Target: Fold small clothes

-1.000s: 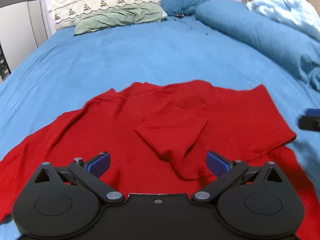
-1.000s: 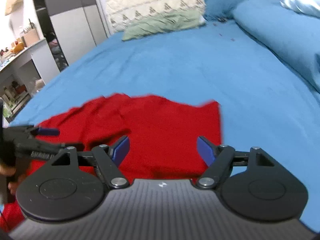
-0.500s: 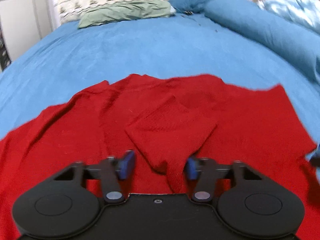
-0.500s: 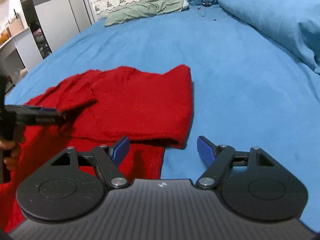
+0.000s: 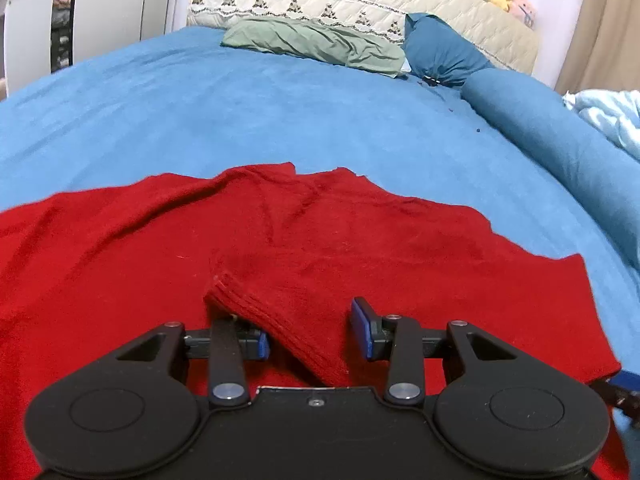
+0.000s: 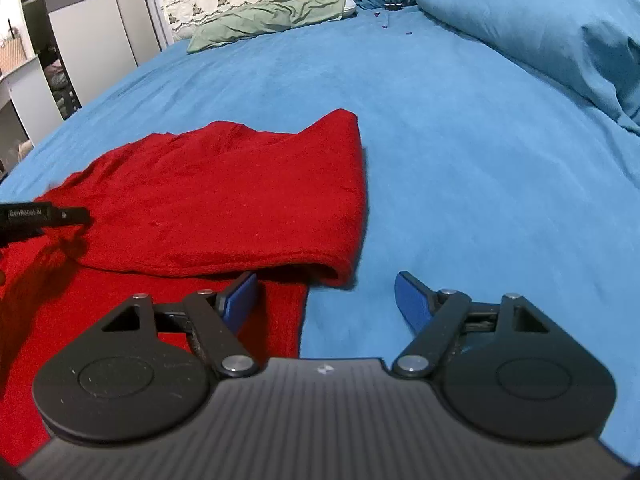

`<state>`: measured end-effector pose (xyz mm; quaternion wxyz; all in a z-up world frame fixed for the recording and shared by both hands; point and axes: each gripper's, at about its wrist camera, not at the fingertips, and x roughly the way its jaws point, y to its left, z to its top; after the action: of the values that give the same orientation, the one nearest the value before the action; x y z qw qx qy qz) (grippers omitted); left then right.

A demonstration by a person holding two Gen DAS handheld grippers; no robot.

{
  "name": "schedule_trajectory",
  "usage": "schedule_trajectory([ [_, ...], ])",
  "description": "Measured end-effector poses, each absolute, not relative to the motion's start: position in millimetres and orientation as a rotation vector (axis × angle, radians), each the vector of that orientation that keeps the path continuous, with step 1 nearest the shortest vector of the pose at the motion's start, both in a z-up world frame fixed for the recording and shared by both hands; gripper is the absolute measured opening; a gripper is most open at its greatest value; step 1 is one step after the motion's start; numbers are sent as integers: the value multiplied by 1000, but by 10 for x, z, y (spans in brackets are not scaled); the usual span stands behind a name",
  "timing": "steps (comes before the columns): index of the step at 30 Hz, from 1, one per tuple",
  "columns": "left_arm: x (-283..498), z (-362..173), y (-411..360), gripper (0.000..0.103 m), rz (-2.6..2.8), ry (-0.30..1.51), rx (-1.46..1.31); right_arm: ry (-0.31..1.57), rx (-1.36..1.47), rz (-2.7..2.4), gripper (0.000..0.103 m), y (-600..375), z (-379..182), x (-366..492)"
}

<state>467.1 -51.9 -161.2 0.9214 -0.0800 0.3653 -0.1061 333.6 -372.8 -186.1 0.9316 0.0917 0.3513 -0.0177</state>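
Red knit garment (image 5: 360, 248) lay spread on the blue bedsheet (image 5: 240, 120), one side folded over. My left gripper (image 5: 310, 336) stood open, its pads straddling the ribbed sleeve cuff (image 5: 276, 320). My right gripper (image 6: 326, 296) gaped open at the folded edge (image 6: 328, 270), holding nothing.

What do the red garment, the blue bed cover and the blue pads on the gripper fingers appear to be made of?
Red garment: looks like a soft matte knit, with a ribbed sleeve cuff and fuzzy surface.
Blue bed cover: seemingly brushed or fleecy fabric, matte with faint nap streaks.
Blue finger pads on the right hand-held gripper: smooth, probably rubber or plastic; the look leaves it open.
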Motion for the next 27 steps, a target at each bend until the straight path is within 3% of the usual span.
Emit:
schedule_trajectory([
  [1, 4680, -1606, -519, 34, -210, 747, -170, 719, 179, -37, 94, -3711, -1867, 3348],
  [2, 4675, -1604, -512, 6, -197, 740, -166, 719, 169, -39, 95, -3690, -1874, 3364],
  [3, 4664, -1588, -511, 4, -186, 732, -159, 719, 161, -40, 95, -3674, -1885, 3373],
  [12, 4430, -945, 92, 4, -71, 464, -158, 702, 10, -89, 93, -3405, -1866, 3634],
  [18, 4466, -1223, 537, 4, -23, 573, -181, 717, -61, -97, 91, -3232, -1929, 3668],
  [22, 4378, -1355, 647, 5, -47, 620, -191, 726, -41, -125, 82, -3291, -1893, 3647],
  [27, 4154, -1484, 793, 20, -63, 701, -135, 748, -39, -115, 82, -3406, -1876, 3554],
])
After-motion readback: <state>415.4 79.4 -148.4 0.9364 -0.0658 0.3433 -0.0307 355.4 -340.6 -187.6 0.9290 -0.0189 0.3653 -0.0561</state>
